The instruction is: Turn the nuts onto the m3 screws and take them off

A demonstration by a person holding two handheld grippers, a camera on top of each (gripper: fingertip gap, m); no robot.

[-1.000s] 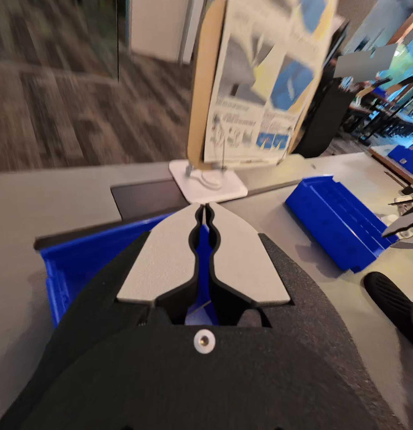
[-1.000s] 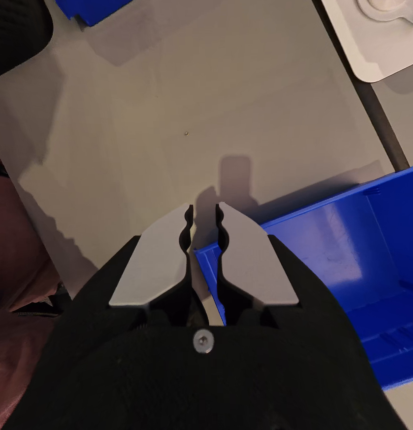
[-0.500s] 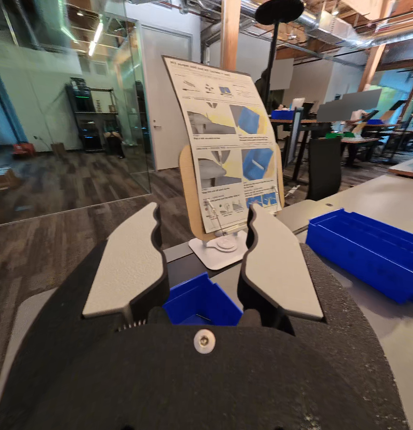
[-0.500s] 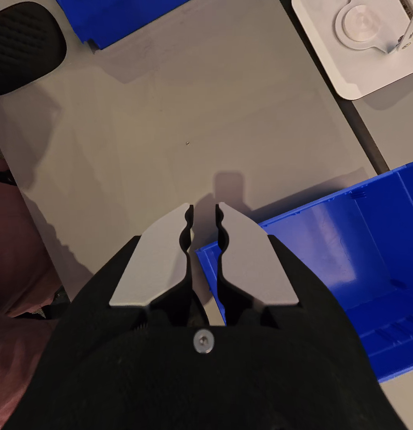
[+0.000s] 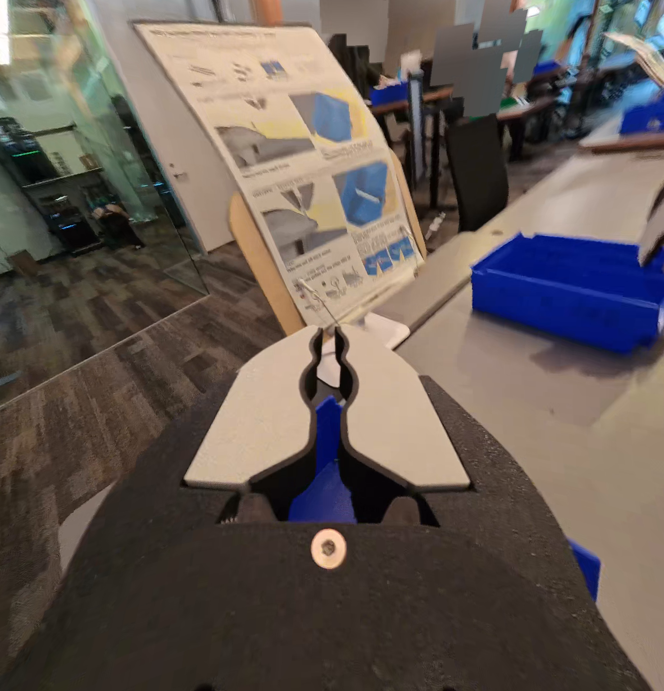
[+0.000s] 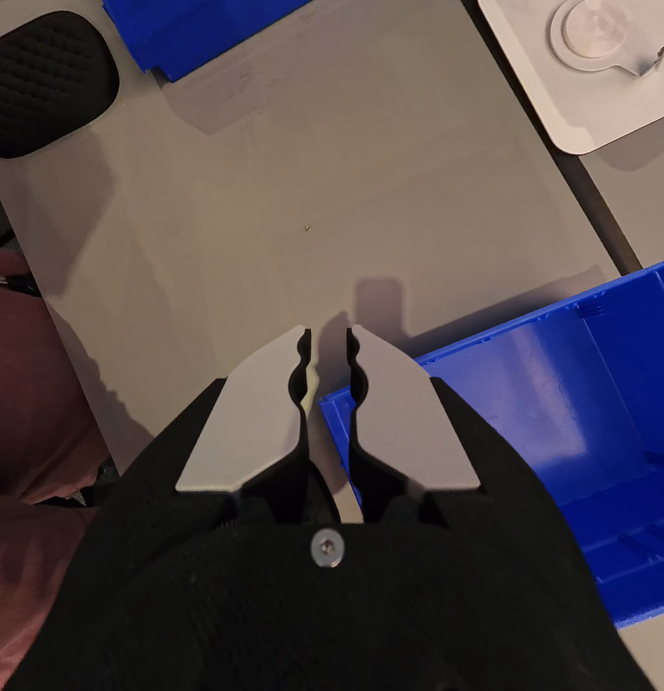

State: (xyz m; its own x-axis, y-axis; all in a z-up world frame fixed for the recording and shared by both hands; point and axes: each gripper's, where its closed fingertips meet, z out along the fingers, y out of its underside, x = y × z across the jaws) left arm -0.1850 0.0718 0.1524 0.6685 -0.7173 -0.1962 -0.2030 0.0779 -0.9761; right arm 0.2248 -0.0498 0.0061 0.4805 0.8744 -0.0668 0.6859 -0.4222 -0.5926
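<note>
Two blue bins [image 6: 547,430] [image 6: 196,33], one nut [image 6: 308,229] (tiny), two tongs [image 5: 327,329] [image 6: 328,329].

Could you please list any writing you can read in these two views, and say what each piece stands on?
Instruction sheet: printed headings and captions around its pictures, all too blurred to read.
Far blue bin: a pale patch at its right end, too blurred to tell whether it bears text.
Right wrist view: no writing shows on the table or the near blue bin.
</note>
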